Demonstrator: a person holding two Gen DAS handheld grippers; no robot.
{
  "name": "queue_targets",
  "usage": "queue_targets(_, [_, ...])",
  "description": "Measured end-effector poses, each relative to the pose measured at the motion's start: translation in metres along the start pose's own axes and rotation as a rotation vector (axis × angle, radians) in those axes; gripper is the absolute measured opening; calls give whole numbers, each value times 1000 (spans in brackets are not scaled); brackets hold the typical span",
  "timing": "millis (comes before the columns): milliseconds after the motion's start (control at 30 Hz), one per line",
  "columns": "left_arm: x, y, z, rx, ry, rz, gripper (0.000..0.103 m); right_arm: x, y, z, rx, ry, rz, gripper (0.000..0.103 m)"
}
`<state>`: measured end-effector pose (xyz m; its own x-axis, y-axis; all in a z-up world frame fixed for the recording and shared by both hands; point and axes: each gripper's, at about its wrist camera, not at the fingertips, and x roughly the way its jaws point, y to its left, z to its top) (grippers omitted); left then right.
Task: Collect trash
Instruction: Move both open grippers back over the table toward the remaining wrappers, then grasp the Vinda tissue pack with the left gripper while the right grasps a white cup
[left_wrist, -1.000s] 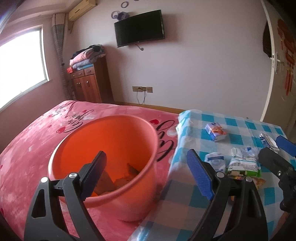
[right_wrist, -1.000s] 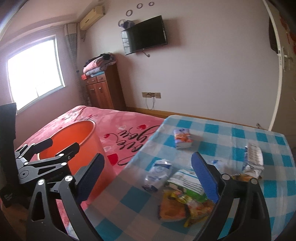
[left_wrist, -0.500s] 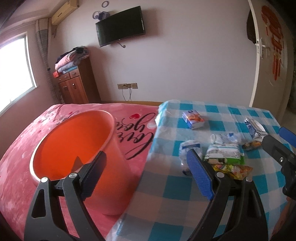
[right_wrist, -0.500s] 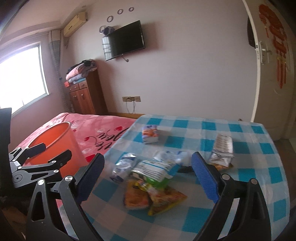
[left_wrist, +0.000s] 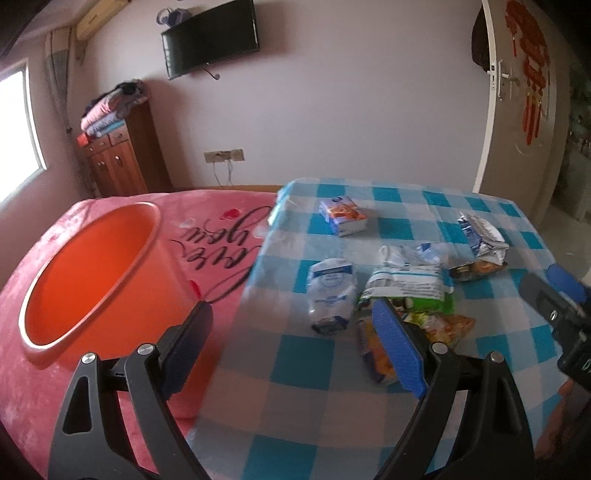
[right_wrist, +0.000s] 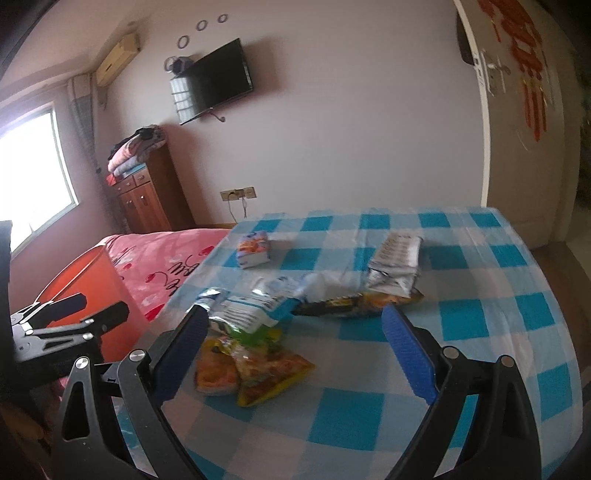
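Several empty snack wrappers lie on a blue checked table (left_wrist: 295, 424): a white-blue pouch (left_wrist: 330, 291), a green-white bag (left_wrist: 406, 290), an orange bag (right_wrist: 255, 369), a small carton (left_wrist: 343, 216) and a silver bag (right_wrist: 395, 264). An orange bucket (left_wrist: 96, 273) stands on the pink bed at the left. My left gripper (left_wrist: 291, 350) is open and empty, over the table's left edge. My right gripper (right_wrist: 291, 354) is open and empty, just above the orange bag. The right gripper also shows at the right edge of the left wrist view (left_wrist: 554, 295).
The pink bed (left_wrist: 221, 240) adjoins the table's left side. A wooden cabinet (left_wrist: 118, 162) with folded blankets, a wall TV (left_wrist: 210, 37) and a door (right_wrist: 524, 122) are at the back. The left gripper (right_wrist: 66, 325) shows at the left of the right wrist view.
Both grippers have swung right, from the bucket toward the wrappers on the table. The bucket has slid to the left of both views. Both stay open and empty.
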<state>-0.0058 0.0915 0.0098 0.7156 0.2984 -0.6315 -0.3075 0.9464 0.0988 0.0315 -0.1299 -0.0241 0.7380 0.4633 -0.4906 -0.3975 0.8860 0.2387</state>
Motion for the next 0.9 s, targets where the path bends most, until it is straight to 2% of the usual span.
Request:
queue_targets(267, [44,-21,32,-34,53,-92,89,16,-47,-12,117,47,-8,94])
queue_targets(533, [129,-37,70,-114,175,-146,89,31,-82,-16,186,92,-13,94])
queue_targets(767, [200,-48,95,-147,269,-110,89,31,-102,-14,232,95,4,94])
queue_targets(900, [221,-51,106,-155,290,-88,89,32,-107,-13,239,96,13,94])
